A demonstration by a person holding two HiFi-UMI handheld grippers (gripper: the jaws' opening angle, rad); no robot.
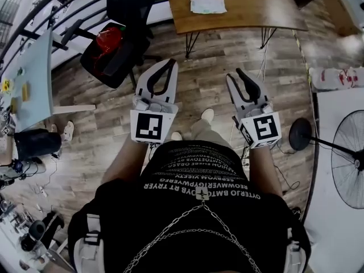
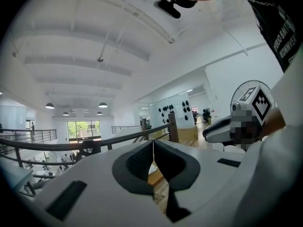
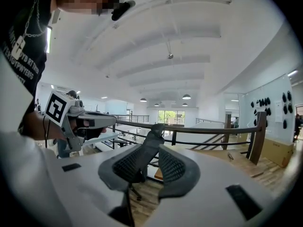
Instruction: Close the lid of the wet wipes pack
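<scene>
The wet wipes pack (image 1: 207, 4) lies pale and flat on the wooden table (image 1: 256, 10) at the far side of the head view; its lid is too small to read. Both grippers are held level in front of the person, well short of the table. My left gripper (image 1: 169, 66) points toward the table's left end with its jaws together and nothing between them; its pads (image 2: 142, 162) meet at the tips. My right gripper (image 1: 243, 78) points toward the table's right part. A gap shows between its pads (image 3: 173, 167), and nothing is in it.
A black office chair (image 1: 114, 50) with a red object on its seat stands left of the table. A light blue desk (image 1: 34, 78) is at the far left. At the right are a standing fan (image 1: 347, 158) and white bags (image 1: 335, 75). A railing (image 3: 208, 129) crosses the gripper views.
</scene>
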